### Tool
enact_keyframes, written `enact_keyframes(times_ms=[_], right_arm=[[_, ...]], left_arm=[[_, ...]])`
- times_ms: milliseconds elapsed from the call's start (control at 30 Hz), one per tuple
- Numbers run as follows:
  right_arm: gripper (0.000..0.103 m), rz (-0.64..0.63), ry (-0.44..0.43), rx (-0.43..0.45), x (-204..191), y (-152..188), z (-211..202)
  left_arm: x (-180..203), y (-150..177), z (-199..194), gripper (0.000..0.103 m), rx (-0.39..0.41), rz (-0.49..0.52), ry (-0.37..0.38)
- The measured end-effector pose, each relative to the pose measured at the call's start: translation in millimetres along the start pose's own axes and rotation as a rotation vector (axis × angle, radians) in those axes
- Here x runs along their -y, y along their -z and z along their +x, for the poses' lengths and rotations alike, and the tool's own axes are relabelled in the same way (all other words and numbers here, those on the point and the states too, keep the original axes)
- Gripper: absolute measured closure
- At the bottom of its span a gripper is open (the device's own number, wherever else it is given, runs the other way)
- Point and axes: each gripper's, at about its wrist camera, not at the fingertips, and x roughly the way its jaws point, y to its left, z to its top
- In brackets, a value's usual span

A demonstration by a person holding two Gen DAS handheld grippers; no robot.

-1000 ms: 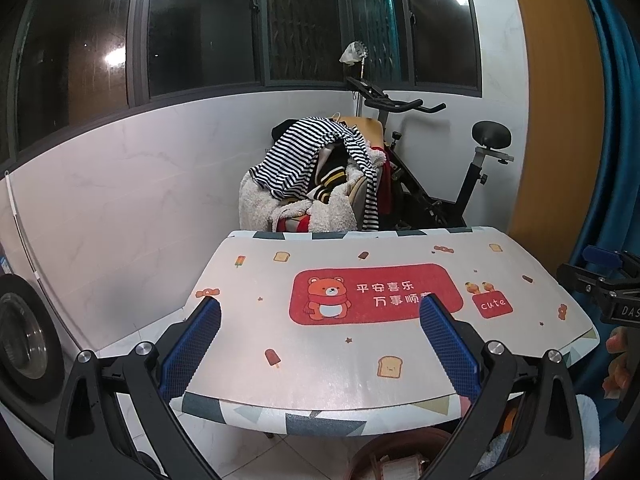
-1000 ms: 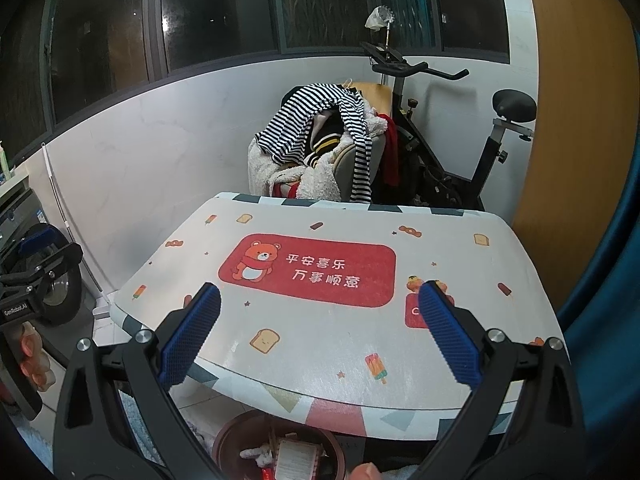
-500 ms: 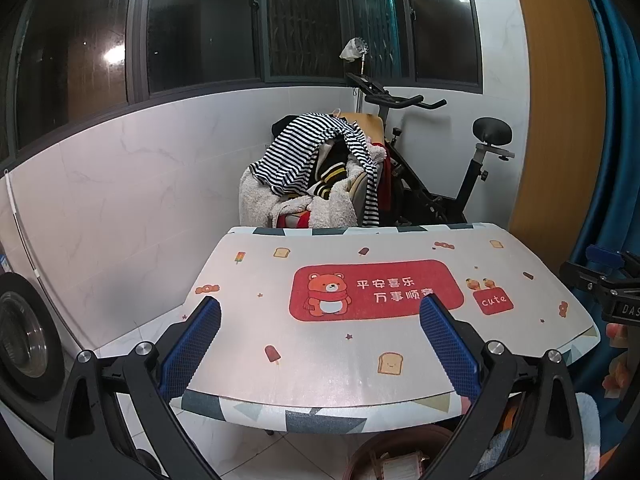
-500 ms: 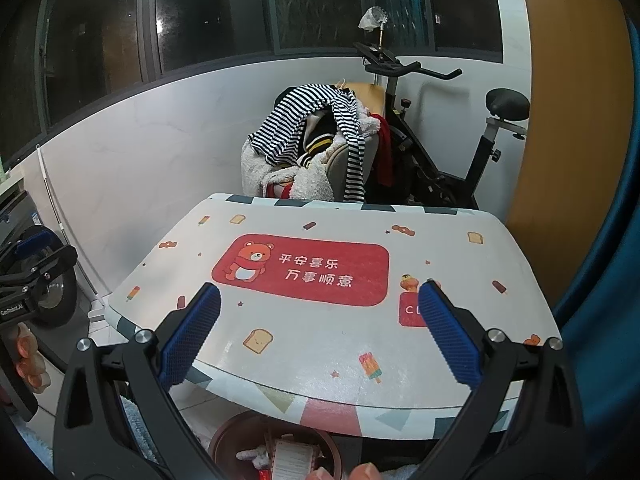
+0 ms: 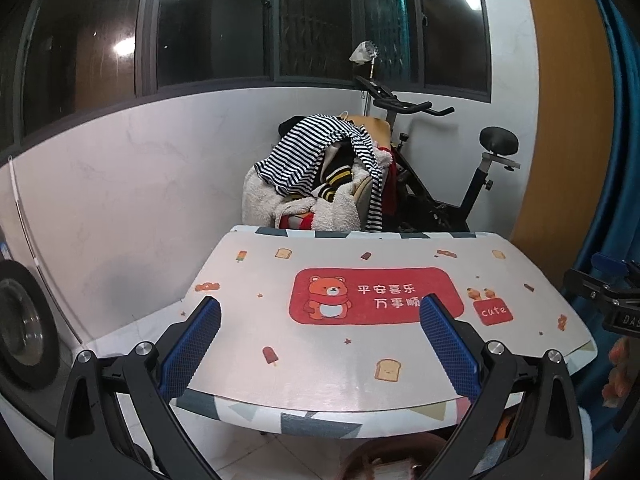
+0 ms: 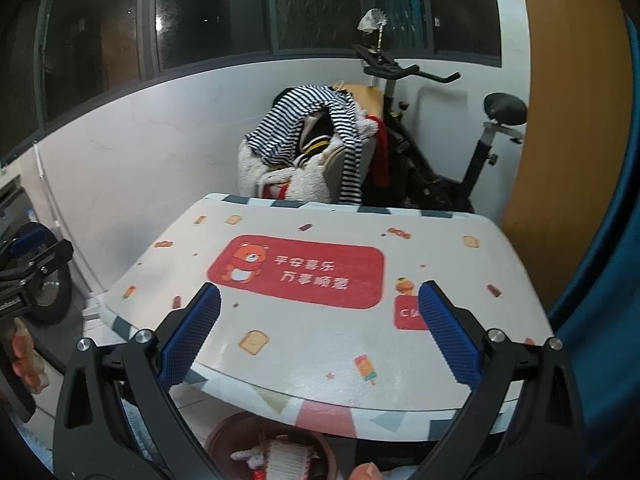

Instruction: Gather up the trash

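Both of your grippers hang above the near edge of the bench (image 5: 360,380), jaws spread wide and holding nothing: the left gripper (image 5: 320,344) and the right gripper (image 6: 319,342) each show bare blue pads with only the printed cloth between them. Over the last second the bench has slid slightly lower and farther in both views, and in the right view it now sits tilted and a little blurred, so you appear to be lifting and backing off, the right side more than the left. No trash shows anywhere on the bench top; only the red bear mat (image 5: 376,295) and small printed pictures lie there. What looks like collected trash sits in the brown bin (image 6: 272,446) on the floor under the near edge, with white and red scraps inside; in the left view it is only a blurred rim at the bottom. Judging by that, the collecting looks finished or close to it. Beyond the far edge, the clothes pile (image 5: 320,176) and the exercise bike (image 5: 460,184) stand as they did a second ago
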Motion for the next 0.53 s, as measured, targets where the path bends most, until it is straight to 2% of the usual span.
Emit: enact_keyframes(times_ms=[167,300,433,533], right_arm=[[0.006,-0.002,0.035,0.012,-2,-3,-1],[0.006,-0.006,0.076,0.020,-3,-6,-3],[0.006,0.008,0.066,0.029,-1,-7,-6],[0.006,0.010,0.085,0.038,2,-7,-8]], left_arm=[[9,-3,2,0.006,0.010,0.018,-0.021],[14,-4,2,0.006,0.010,0.037,0.000],[17,-8,-2,0.006,0.012,0.053,0.022],[21,-12,0,0.006,-0.009,0.074,-0.015]])
